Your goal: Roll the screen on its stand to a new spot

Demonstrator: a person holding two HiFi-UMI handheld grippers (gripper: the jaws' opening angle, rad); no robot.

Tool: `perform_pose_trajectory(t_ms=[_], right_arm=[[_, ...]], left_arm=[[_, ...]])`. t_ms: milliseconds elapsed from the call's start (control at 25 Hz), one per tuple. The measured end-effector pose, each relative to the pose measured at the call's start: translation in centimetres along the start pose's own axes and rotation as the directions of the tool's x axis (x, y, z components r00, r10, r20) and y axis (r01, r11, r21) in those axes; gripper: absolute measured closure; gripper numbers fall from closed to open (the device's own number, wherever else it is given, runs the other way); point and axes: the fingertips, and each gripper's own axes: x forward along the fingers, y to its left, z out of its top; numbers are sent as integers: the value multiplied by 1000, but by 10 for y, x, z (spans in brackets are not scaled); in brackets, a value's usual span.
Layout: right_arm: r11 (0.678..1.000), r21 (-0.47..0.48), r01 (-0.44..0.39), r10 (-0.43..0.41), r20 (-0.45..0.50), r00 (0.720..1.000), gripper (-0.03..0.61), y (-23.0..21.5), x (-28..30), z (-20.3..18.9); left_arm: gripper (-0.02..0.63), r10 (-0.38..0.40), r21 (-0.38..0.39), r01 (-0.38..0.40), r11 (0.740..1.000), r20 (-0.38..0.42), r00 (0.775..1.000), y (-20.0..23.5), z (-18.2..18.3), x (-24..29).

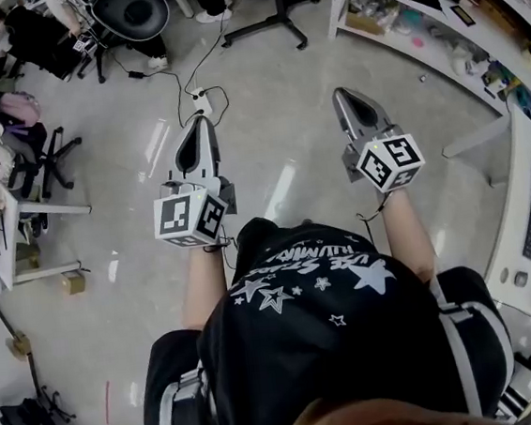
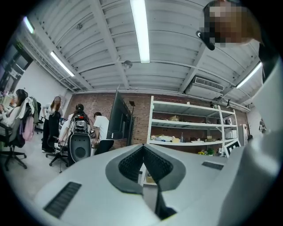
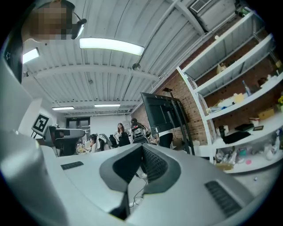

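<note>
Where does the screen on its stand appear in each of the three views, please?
Head view: only the stand, its black legs at top centre.
Left gripper view: the screen, left of centre, seen nearly edge-on.
Right gripper view: the screen, just right of centre.
Shared landmark: the white shelving, to its right in every view.

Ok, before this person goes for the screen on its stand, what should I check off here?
1. Left gripper free: ok, jaws together, nothing between.
2. Right gripper free: ok, jaws together, nothing between.
3. Screen found: ok, upright on its stand, ahead of both grippers.
4. Grip on the stand: not ok, both grippers are well apart from it.
5. Floor ahead: not ok, a power strip lies just beyond the left gripper.
6. Stand wheels free to roll: cannot tell.
</note>
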Motion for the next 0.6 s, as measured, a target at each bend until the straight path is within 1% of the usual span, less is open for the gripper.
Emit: perform_pose_trajectory(t_ms=[120,280,480,600], right_arm=[[1000,25,-5,5,-4,1000,572,-8,12,-3],[999,35,5,-5,-18,1000,572,-16,33,-10],[998,39,43,-43,-5,999,572,-36,55,-7],[997,36,63,-64,12,998,572,-57,79,1]], left_arm=[[603,6,6,-6,1000,-16,1000,3,-3,11],[603,-1,-4,1,1000,-20,1000,19,-7,37],[603,-44,-26,43,999,-26,999,40,-19,83],[603,-66,-22,65,998,-16,998,52,-21,118]])
